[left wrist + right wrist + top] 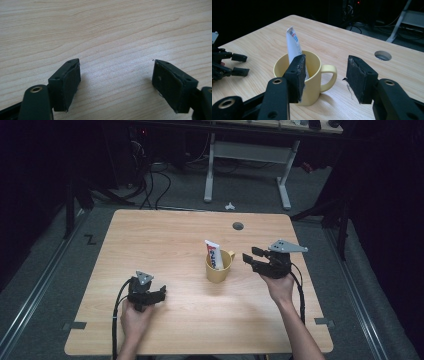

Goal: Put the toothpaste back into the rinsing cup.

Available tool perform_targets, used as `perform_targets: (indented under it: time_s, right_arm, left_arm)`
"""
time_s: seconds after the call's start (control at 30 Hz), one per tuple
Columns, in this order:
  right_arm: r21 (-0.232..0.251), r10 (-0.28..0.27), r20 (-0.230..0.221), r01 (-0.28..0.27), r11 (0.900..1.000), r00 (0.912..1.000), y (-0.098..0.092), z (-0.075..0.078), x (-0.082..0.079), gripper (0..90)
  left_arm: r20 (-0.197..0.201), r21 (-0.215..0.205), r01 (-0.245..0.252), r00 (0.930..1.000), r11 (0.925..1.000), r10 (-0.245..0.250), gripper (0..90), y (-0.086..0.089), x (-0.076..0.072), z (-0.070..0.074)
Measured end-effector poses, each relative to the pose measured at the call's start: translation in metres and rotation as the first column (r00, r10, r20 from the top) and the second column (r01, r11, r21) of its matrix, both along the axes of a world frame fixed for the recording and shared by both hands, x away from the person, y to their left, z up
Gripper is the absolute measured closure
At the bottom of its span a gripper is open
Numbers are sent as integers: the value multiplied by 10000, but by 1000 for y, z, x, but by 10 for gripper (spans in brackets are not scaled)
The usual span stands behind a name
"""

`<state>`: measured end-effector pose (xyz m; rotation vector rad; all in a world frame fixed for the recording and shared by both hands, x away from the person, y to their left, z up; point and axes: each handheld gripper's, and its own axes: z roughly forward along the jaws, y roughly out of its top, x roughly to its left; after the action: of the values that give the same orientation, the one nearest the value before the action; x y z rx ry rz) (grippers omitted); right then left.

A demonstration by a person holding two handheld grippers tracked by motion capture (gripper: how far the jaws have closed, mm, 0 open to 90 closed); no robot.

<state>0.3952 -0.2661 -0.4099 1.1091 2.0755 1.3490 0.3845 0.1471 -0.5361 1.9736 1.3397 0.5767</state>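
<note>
High view: toothpaste tube (213, 253) in yellow mug (218, 268).

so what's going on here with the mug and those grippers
A person at a light wooden table holds a black two-jaw gripper in each hand. A white toothpaste tube stands tilted in a yellow handled mug mid-table. The right gripper hovers beside the mug's handle, its jaws apart with nothing between them. The left gripper sits low over bare wood, open and empty.
</note>
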Motion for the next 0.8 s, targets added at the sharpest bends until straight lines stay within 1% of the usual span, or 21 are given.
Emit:
perform_targets:
  time_s: [0.27, 0.8]
  right_arm:
    - [213, -198, 89, 196, 9996, 9998, -10, 3, -5, 502]
    - [603, -643, 11, 641, 9961, 9979, -33, -3, -12, 511]
  left_arm:
    - [-2, -1, 0, 10000, 10000, 0, 232, 0, 0, 0]
    - [3, 7, -4, 10000, 10000, 4, 231, 0, 0, 0]
